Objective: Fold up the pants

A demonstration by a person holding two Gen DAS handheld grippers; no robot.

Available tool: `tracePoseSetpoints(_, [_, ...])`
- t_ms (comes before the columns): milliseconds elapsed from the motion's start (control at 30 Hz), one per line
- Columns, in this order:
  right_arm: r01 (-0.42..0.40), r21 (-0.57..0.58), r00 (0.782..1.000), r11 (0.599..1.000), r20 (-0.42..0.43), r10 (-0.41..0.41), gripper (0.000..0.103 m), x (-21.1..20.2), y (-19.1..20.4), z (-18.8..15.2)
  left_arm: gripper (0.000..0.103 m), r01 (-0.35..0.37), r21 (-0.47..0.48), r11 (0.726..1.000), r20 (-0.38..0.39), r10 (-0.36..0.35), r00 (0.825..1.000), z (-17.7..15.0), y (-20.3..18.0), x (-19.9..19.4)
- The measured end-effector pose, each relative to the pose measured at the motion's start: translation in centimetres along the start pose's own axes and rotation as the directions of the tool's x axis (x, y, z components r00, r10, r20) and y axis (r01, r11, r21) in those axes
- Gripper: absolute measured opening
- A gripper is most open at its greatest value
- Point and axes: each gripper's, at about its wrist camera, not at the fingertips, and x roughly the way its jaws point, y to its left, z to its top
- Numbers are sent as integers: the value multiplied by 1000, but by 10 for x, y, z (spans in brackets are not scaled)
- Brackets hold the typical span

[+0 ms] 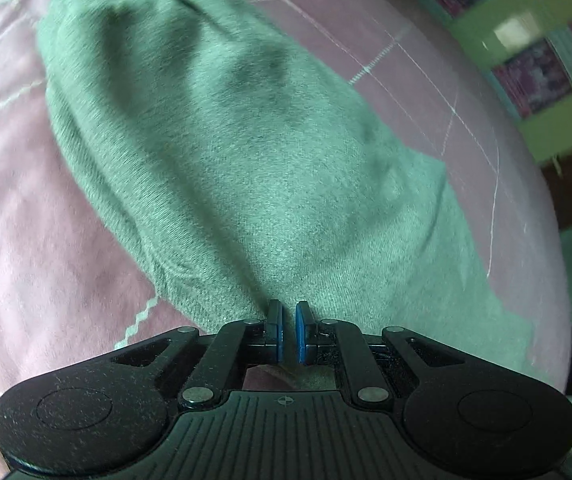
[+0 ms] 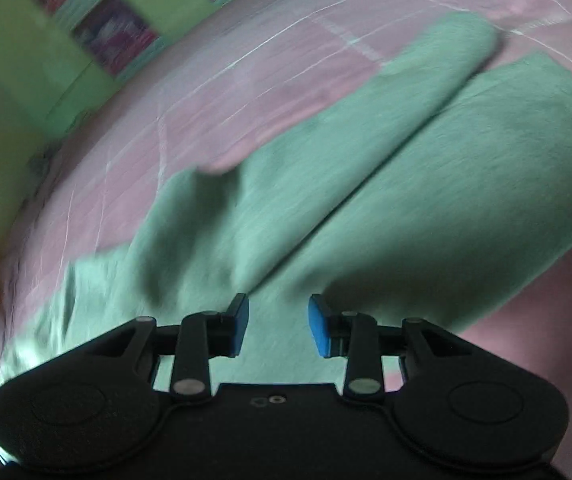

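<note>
Pants (image 1: 222, 152): grey-green knit fabric, soft and slightly fuzzy, lying on a pink bedspread (image 1: 38, 240). In the left wrist view one leg runs away from the camera as a long rounded band, with shallow dark creases along its upper half and a stitched hem or seam edge visible at the lower left. In the right wrist view (image 2: 365, 184) both legs show, side by side and touching, parted by a long diagonal crease; the nearer end is rumpled into several folds at the left. That view is motion-blurred, so the fine texture is not readable.

Left gripper (image 1: 289, 332): blue pads almost together with only a thin slit between them; fabric bunches up right at the tips, and the cloth appears pinched there, pulled into a ridge toward the jaws.

Right gripper (image 2: 278, 326): blue pads stand apart with a clear gap; pale fabric is seen through the gap beneath, but the pads do not press on it. Holding nothing.

Surroundings: the bedspread carries thin white stitched lines forming squares and a white zigzag trim (image 1: 138, 324) near the left gripper. Beyond the bed edge, a green wall (image 2: 14, 72) with dark reddish panels (image 2: 114, 36), blurred. Nothing lies on top of the pants.
</note>
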Motion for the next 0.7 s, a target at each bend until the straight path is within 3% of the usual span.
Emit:
tracePoseSetpoints(67, [-88, 115, 996, 990, 19, 86, 39, 9, -16, 10, 10, -20, 24, 1000, 5, 20, 1000, 1, -4, 1])
tracePoseSetpoints(133, [-105, 164, 994, 981, 36, 101, 35, 22, -20, 16, 10, -31, 15, 999, 5, 30, 1000, 2, -5, 1])
tracePoseSetpoints(167, [-85, 137, 996, 987, 39, 81, 19, 29, -15, 18, 10, -35, 16, 999, 4, 35, 999, 3, -6, 1])
tracePoseSetpoints(200, [-51, 97, 998, 994, 48, 46, 13, 32, -8, 21, 10, -38, 21, 999, 3, 38, 999, 3, -7, 1])
tracePoseSetpoints(333, [-33, -10, 990, 999, 137, 34, 9, 4, 34, 39, 10, -43, 46, 998, -5, 43, 999, 5, -8, -1])
tracePoseSetpoints(433, [-15, -59, 995, 998, 97, 20, 16, 5, 69, 60, 10, -47, 49, 998, -5, 47, 999, 7, -9, -1])
tracePoseSetpoints(533, [16, -134, 1000, 991, 27, -12, 33, 50, 96, 76, 10, -46, 48, 998, 1, 46, 999, 6, -11, 0])
tracePoseSetpoints(633, [-19, -122, 999, 992, -34, 15, 45, 79, 103, 73, 10, -36, 32, 999, 5, 36, 999, 5, -8, 1])
tracePoseSetpoints(700, [-64, -90, 998, 994, -22, 62, 48, 69, 93, 65, 10, -36, 43, 998, 3, 36, 999, 5, -8, 2])
